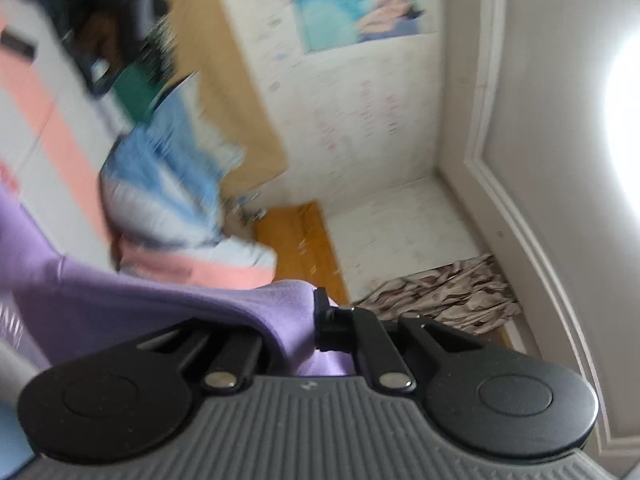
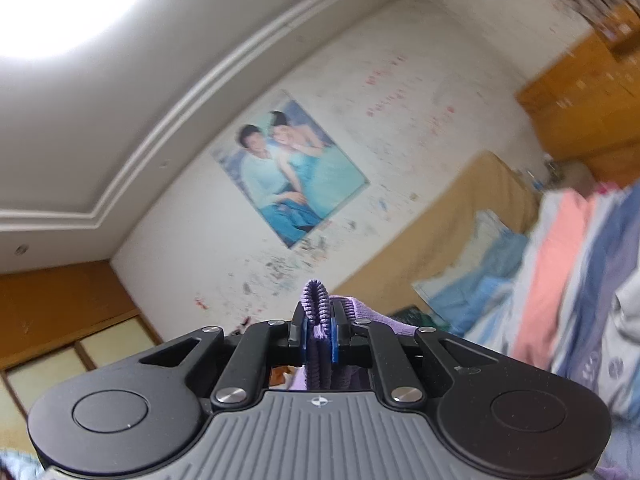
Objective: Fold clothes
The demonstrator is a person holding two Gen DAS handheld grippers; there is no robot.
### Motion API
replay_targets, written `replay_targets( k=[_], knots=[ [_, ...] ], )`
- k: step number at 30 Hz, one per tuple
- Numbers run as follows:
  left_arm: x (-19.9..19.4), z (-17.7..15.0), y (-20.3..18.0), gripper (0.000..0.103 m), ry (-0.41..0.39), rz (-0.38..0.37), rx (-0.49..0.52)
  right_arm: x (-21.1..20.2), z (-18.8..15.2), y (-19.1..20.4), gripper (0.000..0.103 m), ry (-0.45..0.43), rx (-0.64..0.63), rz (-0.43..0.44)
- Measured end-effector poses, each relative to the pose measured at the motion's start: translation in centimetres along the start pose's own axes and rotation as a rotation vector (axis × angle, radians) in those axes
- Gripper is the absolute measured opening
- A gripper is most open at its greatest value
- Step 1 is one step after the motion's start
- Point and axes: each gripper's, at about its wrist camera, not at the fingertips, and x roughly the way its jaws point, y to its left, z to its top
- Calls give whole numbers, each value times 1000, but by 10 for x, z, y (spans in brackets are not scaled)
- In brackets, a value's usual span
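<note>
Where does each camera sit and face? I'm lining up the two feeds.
Left wrist: on the left hand-held gripper, facing the room corner and bed; its fingers clamp the purple garment.
Right wrist: on the right hand-held gripper, tilted up at wall and ceiling; clamps ribbed purple hem.
Shared: wall poster, garment, bedding.

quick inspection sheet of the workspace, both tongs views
surface: bed with striped sheet in pink, white and blue, blurred
job's things: purple garment, lifted off the bed, stretched toward the left tongs; its ribbed edge sticks up through the right tongs
clutter: blue cloth heaped on the bed; dark items behind it, too blurred to name
grippers: left tongs shut on the purple garment; right tongs shut on its ribbed edge
cables: nothing seen
surroundings: marked white wall with a poster, wooden cupboard, patterned cloth, bright ceiling light
</note>
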Motion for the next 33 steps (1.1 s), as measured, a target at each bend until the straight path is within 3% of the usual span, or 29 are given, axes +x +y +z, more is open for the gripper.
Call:
replay_targets(
  k=[2,4,7,12,14,16,19,20,23,25,29,33],
  knots=[
    [-14,-8,6,3,-4,-4,-2,-19,-13,-2,10,36,-43,28],
    [-37,-33,41,3,15,114,-61,-36,-34,-9,10,108,-89,33],
    [-71,-72,93,3,44,291,-150,-59,-92,-33,10,309,-123,-12],
    [-127,-136,181,3,92,586,-297,-68,-235,-123,10,740,-16,-281],
    [-136,-168,232,3,122,713,-377,-70,-301,-161,10,902,-10,-385],
    [-145,-202,287,3,156,812,-487,-77,-363,-193,10,1051,-27,-465],
    [-163,-249,340,3,206,970,-587,-94,-431,-230,10,1234,45,-561],
    [-172,-262,350,3,206,999,-615,-101,-443,-234,10,1269,47,-566],
    [-204,-277,352,5,125,949,-666,-113,-457,-230,10,1315,-22,-534],
    [-212,-278,352,7,126,964,-649,-112,-456,-232,9,1333,-36,-534],
    [-214,-271,341,8,171,981,-588,-104,-448,-246,9,1335,-30,-593],
    [-207,-271,332,23,228,1027,-501,-103,-450,-263,10,1358,-44,-642]
  ],
)
